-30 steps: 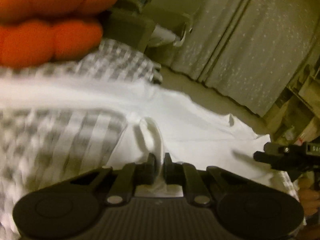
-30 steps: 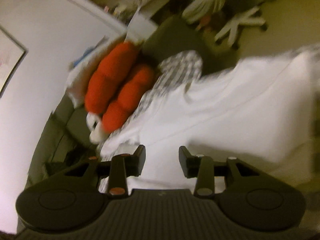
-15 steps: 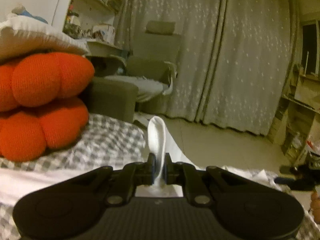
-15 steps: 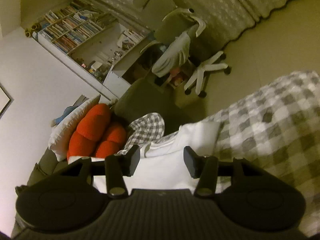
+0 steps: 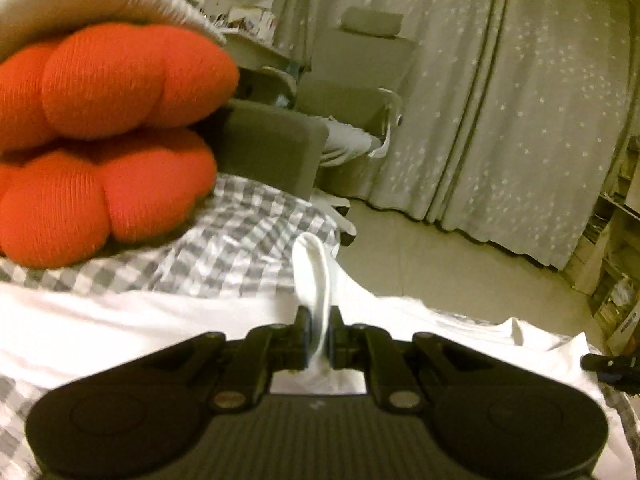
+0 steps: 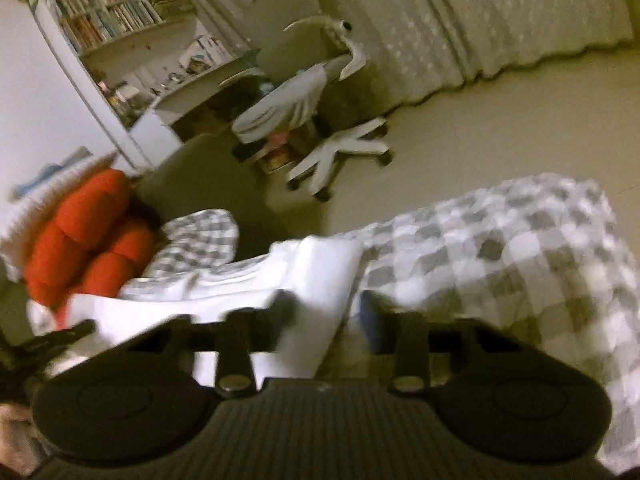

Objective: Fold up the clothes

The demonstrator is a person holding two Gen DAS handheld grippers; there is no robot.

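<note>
- We see the left hand-held gripper (image 5: 319, 334) clenched on a fold of the white garment (image 5: 168, 320).
- Our right hand-held gripper (image 6: 326, 320) is closing around the garment's edge, blurred.

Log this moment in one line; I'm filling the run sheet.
step: folding shirt | left tongs: shut on shirt | right tongs: closing, shirt between them | surface: checked blanket

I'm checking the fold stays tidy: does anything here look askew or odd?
Little stands out. The white garment lies on the checked bedcover, one fold sticking up from the shut left gripper. The right gripper is closing on another edge, blurred. The orange cushions sit stacked, undisturbed.
</note>
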